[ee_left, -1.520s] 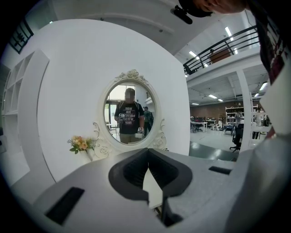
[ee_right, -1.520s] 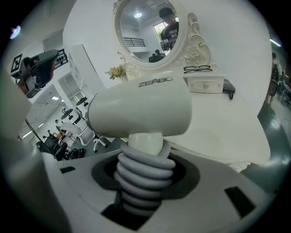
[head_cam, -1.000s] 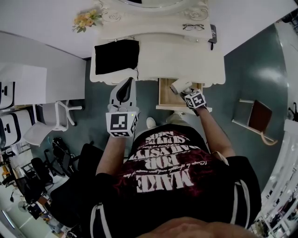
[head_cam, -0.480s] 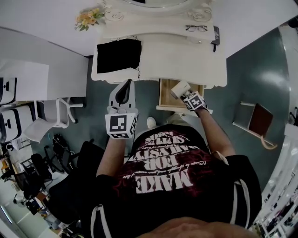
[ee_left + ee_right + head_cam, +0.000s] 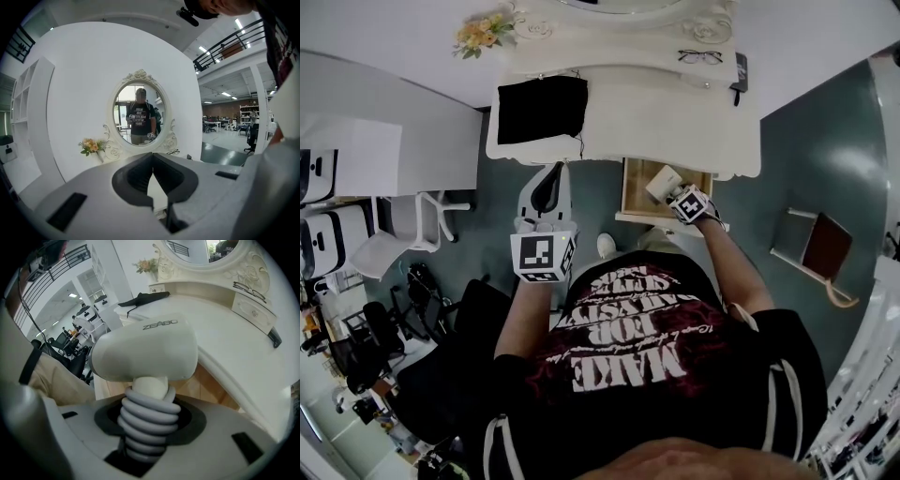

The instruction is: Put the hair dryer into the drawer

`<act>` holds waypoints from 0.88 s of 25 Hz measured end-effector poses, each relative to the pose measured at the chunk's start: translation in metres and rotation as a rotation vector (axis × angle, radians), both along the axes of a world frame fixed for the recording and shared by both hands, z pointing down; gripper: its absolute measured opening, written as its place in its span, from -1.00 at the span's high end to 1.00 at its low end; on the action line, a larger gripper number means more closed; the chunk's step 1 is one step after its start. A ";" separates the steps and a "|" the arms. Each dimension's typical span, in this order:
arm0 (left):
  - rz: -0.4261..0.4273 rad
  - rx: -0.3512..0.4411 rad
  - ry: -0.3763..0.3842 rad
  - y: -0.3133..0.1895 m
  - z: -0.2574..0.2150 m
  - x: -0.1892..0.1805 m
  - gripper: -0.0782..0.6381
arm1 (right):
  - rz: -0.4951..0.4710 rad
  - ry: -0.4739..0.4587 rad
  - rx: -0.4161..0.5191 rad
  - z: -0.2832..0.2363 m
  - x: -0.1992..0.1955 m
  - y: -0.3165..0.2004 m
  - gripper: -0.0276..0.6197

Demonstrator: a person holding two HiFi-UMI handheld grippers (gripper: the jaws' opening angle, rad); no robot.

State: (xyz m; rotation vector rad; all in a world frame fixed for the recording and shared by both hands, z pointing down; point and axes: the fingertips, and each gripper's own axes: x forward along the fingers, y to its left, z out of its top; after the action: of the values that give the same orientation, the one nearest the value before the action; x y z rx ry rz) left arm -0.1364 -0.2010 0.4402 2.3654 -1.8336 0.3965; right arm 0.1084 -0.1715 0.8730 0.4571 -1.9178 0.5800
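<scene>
Hair dryer (image 5: pixel 661 181) over 1 open drawer (image 5: pixel 635 188) (below table (image 5: pixel 675 114), right side), cloth (image 5: pixel 542 108) on its left, glasses (image 5: pixel 700 56) behind

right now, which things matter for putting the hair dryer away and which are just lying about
For the job: hair dryer, open drawer.
Just lying about: glasses, black cloth, flowers.

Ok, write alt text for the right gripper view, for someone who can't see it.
A white hair dryer, its grey cord coiled round the handle, is clamped in the right hand-held gripper over the open wooden drawer of a white dressing table. Glasses and a black cloth lie on the tabletop.
</scene>
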 end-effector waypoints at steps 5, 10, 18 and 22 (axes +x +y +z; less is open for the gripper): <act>-0.010 0.004 0.003 0.001 -0.003 0.001 0.77 | -0.009 0.023 -0.031 0.012 0.003 0.004 0.30; -0.003 0.015 0.005 -0.003 -0.009 0.010 0.77 | 0.000 0.091 -0.105 0.027 0.018 0.016 0.30; 0.010 0.045 0.010 -0.015 -0.019 0.024 0.77 | 0.008 0.144 -0.126 0.042 0.027 0.011 0.29; 0.014 0.047 0.008 -0.019 -0.020 0.028 0.77 | 0.009 0.167 -0.132 0.049 0.028 0.006 0.29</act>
State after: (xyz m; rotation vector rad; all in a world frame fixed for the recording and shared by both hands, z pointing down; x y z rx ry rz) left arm -0.1082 -0.2199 0.4203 2.4073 -1.8440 0.3484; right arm 0.1362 -0.1658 0.9222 0.4166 -1.7078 0.6495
